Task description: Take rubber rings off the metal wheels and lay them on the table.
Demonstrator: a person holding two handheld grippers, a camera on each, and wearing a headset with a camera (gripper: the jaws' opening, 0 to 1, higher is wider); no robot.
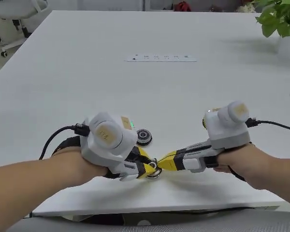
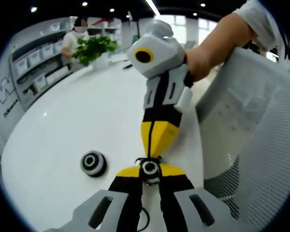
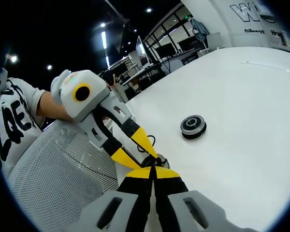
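My left gripper (image 1: 151, 172) (image 2: 150, 170) is shut on a small metal wheel (image 1: 153, 172) (image 2: 150, 168) just above the white table (image 1: 150, 96), close to its front edge. My right gripper (image 1: 160, 164) (image 3: 153, 172) meets it tip to tip from the right. Its yellow jaws are pressed together on the thin black rubber ring (image 2: 146, 159) at the wheel's rim. In the right gripper view the held wheel (image 3: 160, 162) peeks out just beyond the tips. A second wheel (image 1: 144, 137) (image 2: 93, 163) (image 3: 193, 125), with its black ring on, lies flat on the table behind the left gripper.
A white power strip (image 1: 160, 58) lies mid-table and a potted plant (image 1: 279, 17) stands at the far right corner. A white mesh chair (image 2: 251, 145) (image 3: 53, 169) stands near the front edge. A person (image 2: 76, 37) stands far behind the plant.
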